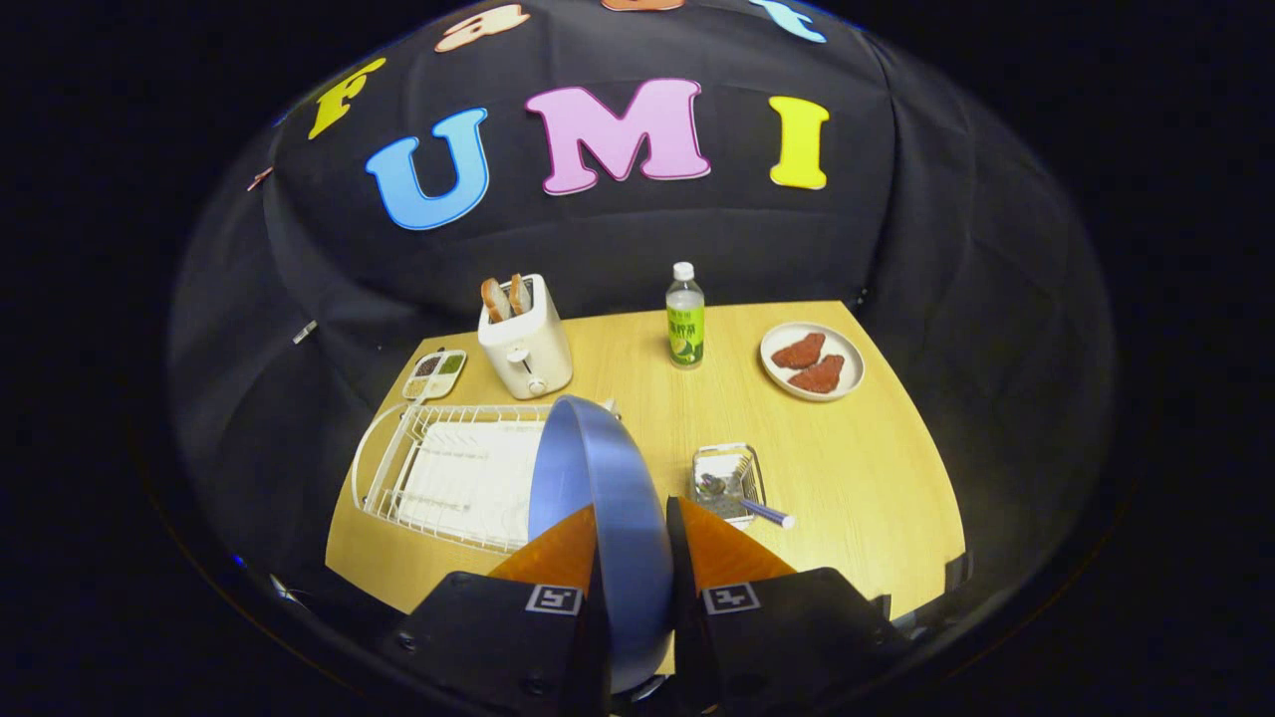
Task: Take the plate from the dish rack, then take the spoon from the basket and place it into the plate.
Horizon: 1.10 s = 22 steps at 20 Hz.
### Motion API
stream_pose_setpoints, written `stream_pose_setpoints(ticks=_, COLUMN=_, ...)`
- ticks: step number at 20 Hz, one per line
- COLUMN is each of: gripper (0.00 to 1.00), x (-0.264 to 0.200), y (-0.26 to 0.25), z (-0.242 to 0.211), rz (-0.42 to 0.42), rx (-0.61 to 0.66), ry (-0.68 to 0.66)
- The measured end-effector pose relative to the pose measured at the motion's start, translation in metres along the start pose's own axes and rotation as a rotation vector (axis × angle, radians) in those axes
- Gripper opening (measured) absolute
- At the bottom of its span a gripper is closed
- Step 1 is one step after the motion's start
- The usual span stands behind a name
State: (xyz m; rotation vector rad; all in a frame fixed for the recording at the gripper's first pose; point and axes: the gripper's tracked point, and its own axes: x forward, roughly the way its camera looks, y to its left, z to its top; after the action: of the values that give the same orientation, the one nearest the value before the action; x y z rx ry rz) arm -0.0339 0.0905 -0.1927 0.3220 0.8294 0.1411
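Observation:
A blue plate (pixel 603 498) stands on edge between my two fingers, held up above the table. My gripper (pixel 633 543) is shut on the plate, one finger pressing each face near its rim. Behind and left of the plate lies the white wire dish rack (pixel 448 468), with no dishes in it. Just right of the fingers sits a small metal wire basket (pixel 729 480). In it lies a spoon (pixel 747 503) whose blue handle sticks out over the basket's near right corner.
A white toaster (pixel 525 344) with bread slices stands behind the rack, a small compartment tray (pixel 435 374) to its left. A green-labelled bottle (pixel 684 317) stands mid-table at the back. A white plate with two brown pieces (pixel 812 360) sits far right. Bare wood lies right of the basket.

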Motion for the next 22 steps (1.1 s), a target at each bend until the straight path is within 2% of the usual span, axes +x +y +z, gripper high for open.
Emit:
stream_pose_setpoints(ticks=7, gripper=0.29, x=0.006, y=-0.043, z=-0.120, rz=-0.006, rx=0.069, ry=0.175)
stream_pose_setpoints(ticks=11, gripper=0.29, x=0.033, y=-0.052, z=-0.173, rz=0.034, rx=0.185, ry=0.241)
stream_pose_setpoints(ticks=15, gripper=0.29, x=0.072, y=-0.059, z=-0.193, rz=0.116, rx=0.368, ry=0.249)
stream_pose_setpoints(ticks=20, gripper=0.29, x=0.099, y=-0.070, z=-0.206, rz=0.207, rx=0.436, ry=0.261)
stream_pose_setpoints(ticks=22, gripper=0.30, x=0.105, y=-0.074, z=-0.210, rz=0.206, rx=0.441, ry=0.278)
